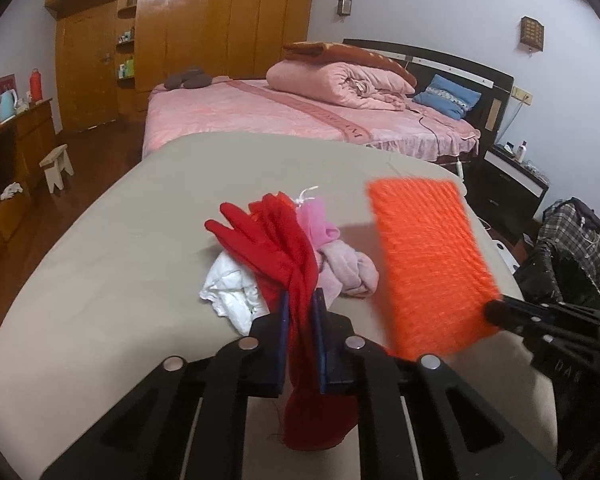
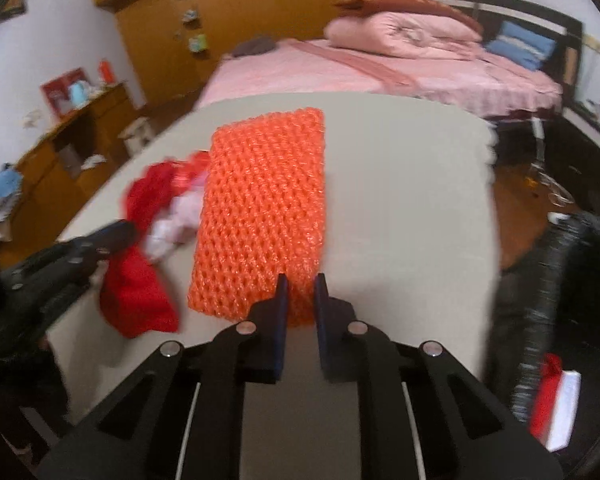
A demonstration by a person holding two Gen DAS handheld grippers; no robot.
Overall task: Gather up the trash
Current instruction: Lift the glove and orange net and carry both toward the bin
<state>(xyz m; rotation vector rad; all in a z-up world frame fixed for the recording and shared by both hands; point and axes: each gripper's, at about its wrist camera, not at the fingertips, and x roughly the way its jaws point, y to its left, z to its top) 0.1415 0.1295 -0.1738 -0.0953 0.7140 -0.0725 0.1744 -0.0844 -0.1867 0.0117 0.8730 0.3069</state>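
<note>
Right wrist: right gripper [image 2: 299, 300] pinches orange foam net [image 2: 264, 208] — long axis pointing away; left gripper [image 1: 300, 320] clamps red glove [image 1: 276, 248].

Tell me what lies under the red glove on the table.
Under the red glove, held in the left tongs, lie a crumpled white tissue and a pink cloth on the beige table. Anything beneath the glove's middle is covered.

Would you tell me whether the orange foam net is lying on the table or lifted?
Lifted: the right gripper holds the orange foam net by one end above the table.
</note>
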